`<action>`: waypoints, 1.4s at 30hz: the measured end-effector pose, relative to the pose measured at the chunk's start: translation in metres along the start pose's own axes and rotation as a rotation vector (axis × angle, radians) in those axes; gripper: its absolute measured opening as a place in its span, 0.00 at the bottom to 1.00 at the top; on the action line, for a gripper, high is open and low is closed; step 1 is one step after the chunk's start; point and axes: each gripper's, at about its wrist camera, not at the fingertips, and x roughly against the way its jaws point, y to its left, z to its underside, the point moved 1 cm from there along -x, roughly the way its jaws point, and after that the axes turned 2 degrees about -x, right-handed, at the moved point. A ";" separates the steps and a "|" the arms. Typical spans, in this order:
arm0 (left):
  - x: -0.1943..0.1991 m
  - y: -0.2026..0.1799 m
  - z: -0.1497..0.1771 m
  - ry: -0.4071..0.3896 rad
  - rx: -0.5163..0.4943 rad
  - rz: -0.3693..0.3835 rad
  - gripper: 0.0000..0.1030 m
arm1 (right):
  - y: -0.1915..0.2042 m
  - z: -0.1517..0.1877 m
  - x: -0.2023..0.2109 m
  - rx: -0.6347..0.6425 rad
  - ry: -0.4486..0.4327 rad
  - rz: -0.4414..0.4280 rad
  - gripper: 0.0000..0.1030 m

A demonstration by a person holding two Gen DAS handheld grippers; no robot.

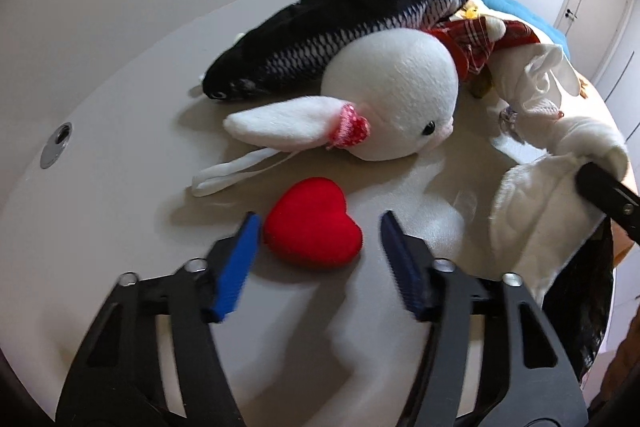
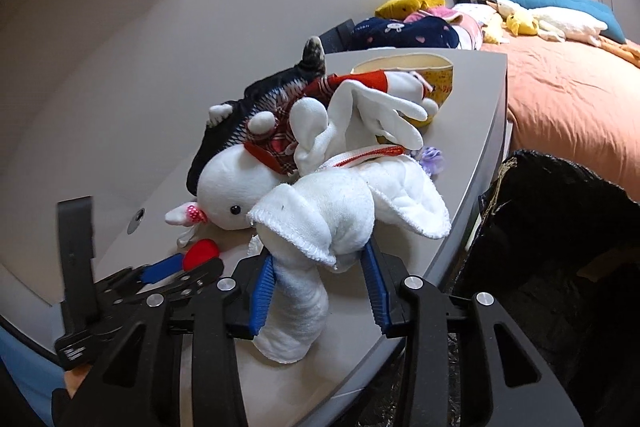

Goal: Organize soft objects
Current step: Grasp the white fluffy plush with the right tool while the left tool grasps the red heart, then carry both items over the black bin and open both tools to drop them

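Left wrist view: the left gripper (image 1: pixel 316 247) hangs over the grey bench (image 1: pixel 120 131) with its blue-padded jaws about half open around the small red plush heart (image 1: pixel 313 223). The left pad is at the heart's edge and the right one stands clear of it, so nothing is gripped yet. The heart lies flat near the bench's near edge, its point turned toward the right jaw and its lobes toward the long-eared white plush rabbit (image 1: pixel 394 95) just behind it. To take it well, I would centre the jaws on the heart's widest part before pressing, or the soft body may squirt out sideways. A black scaled plush fish (image 1: pixel 336 27) lies behind the rabbit, with its head toward the bench's left edge and its long axis running toward the far right corner.

Right wrist view: the right gripper (image 2: pixel 320 287) has its jaws partly closed on a white terry-cloth soft toy (image 2: pixel 340 211), which bulges between the pads near the bench's right edge. Its long axis runs roughly along the jaws, with the lower end hanging toward the camera. A black bin bag (image 2: pixel 560 247) gapes just beyond that edge
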 end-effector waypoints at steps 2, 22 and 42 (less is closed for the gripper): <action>-0.004 0.002 -0.001 0.003 0.002 0.011 0.48 | 0.002 0.002 0.005 0.009 -0.005 -0.002 0.41; 0.058 -0.016 0.011 -0.128 -0.026 0.073 0.47 | 0.000 -0.003 0.074 0.025 -0.133 -0.025 0.40; 0.072 -0.138 0.001 -0.148 -0.174 0.224 0.47 | -0.084 0.002 0.135 -0.077 -0.203 0.142 0.41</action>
